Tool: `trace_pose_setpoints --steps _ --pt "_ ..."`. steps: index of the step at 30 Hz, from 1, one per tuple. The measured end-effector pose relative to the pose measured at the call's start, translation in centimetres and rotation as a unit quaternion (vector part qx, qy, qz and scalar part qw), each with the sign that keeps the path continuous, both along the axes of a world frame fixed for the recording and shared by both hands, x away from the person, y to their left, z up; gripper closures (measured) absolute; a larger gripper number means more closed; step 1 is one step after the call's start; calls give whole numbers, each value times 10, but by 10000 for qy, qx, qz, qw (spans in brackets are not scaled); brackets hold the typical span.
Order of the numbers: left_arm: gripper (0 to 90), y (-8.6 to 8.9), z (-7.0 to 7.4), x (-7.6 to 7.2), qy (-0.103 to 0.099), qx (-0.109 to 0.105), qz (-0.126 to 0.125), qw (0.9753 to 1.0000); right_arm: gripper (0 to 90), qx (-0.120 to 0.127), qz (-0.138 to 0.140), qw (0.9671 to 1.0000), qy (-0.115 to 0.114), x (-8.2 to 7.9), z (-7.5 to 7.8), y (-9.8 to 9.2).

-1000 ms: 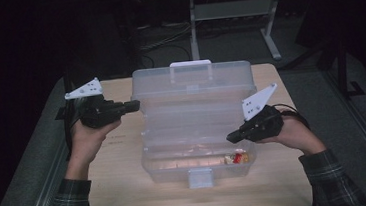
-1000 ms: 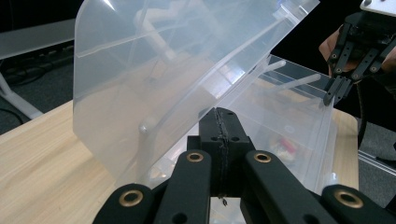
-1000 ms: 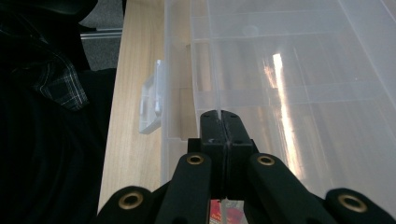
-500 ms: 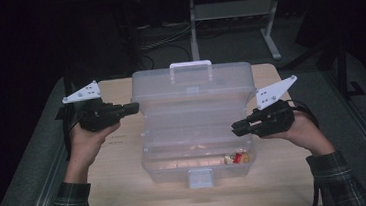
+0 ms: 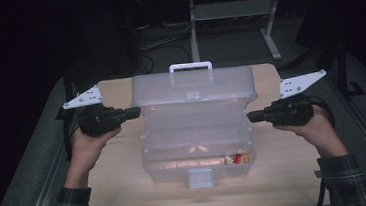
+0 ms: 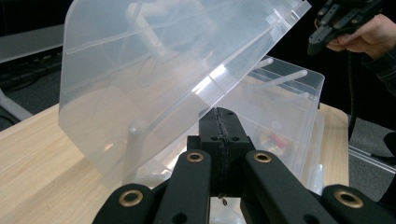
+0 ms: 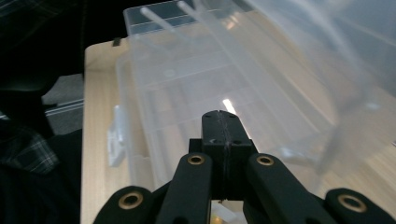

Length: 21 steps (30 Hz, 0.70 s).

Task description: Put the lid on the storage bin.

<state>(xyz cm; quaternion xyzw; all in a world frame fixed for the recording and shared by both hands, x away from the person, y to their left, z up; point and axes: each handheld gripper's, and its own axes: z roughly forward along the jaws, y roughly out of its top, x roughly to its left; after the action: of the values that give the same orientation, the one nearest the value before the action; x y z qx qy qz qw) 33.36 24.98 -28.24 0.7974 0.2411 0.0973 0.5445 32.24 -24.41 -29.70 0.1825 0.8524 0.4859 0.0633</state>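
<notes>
Box lid (image 5: pixel 193 88) looks raised at frame center; both grippers (image 5: pixel 134 112) (image 5: pixel 250 117) closed, empty, flanking it; contents untouched.

One clear plastic toolbox (image 5: pixel 196 132) stands at the centre of the frame, with one lid (image 5: pixel 193 88), one carry handle (image 5: pixel 190 67) and one front latch (image 5: pixel 200 178). Two grippers flank it: the left gripper (image 5: pixel 134 112) and the right gripper (image 5: pixel 250 117). One wooden table (image 5: pixel 123 188) lies beneath.
</notes>
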Motion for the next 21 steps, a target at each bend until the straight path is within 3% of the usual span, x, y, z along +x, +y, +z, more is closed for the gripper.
trace_pose_setpoints --steps 10,21 --pt "900 -3 -1 -8 -74 59 -38 9999 900 166 -242 9996 -50 1 -1 -9" --pt "899 1 -22 -17 100 -46 -86 9999 900 277 -345 9990 -5 0 -12 -13"
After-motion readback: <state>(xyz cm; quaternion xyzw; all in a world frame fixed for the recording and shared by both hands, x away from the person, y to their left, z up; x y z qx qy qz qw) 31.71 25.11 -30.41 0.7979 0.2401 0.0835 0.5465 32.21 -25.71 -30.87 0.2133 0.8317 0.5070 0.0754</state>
